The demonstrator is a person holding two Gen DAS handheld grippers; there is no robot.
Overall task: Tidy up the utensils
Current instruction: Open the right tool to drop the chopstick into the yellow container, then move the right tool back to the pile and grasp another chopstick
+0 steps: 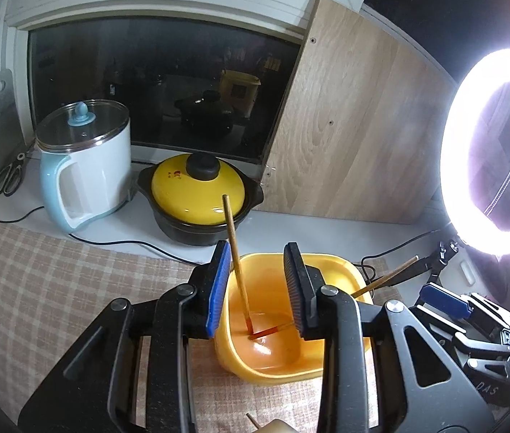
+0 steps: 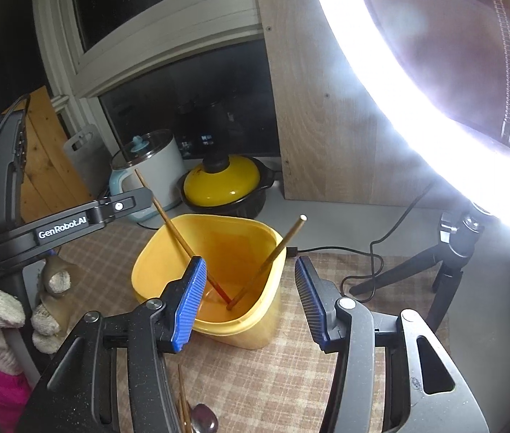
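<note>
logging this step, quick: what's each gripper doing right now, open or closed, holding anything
Left gripper: open, holding nothing, above the yellow container; a chopstick stands close to one finger.
Right gripper: open, holding nothing, at the same container.

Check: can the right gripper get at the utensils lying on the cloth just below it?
Probably yes. The right gripper is open and empty, and the chopsticks and spoon lie uncovered on the checked cloth beneath its left finger.
</note>
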